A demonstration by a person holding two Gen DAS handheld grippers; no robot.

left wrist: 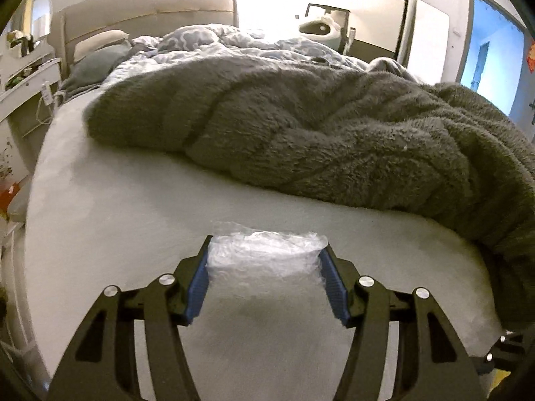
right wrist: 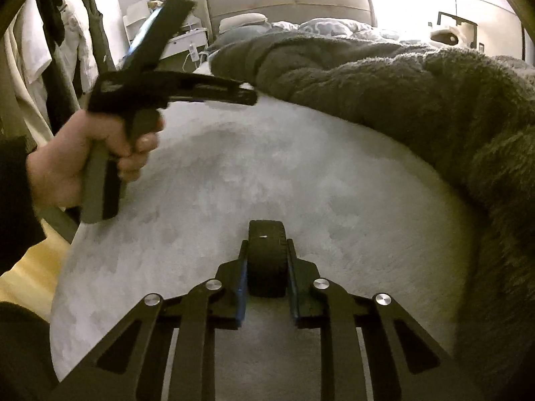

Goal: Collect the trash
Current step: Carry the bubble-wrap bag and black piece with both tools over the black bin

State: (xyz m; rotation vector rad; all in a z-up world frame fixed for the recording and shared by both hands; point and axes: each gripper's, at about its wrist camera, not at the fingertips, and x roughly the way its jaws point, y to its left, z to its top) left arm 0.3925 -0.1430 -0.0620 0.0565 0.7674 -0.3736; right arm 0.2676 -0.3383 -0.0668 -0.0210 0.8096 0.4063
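At the far left of the right wrist view, a person's hand (right wrist: 83, 163) is seen wrapped around the handle of the left gripper (right wrist: 200, 53), blurred, above the pale sheet of the bed (right wrist: 301, 173). In the left wrist view, that gripper (left wrist: 266, 260) is shown with its jaws about half spread, and a crumpled wad of clear plastic wrap (left wrist: 264, 250) is pinched between the blue pads (left wrist: 197, 287), which are pressed against its two sides. The wad is carried low over the pale sheet, near the foot of the bed; whether its underside touches the sheet cannot be told. Farther right, the right gripper (right wrist: 267, 260) is seen with its jaws drawn nearly together, clamped on a small dark ribbed object (right wrist: 267, 257), round-topped and held upright between the pads. A shaggy grey blanket (left wrist: 317, 127) is heaped across the bed beyond both grippers, well apart from the wad.
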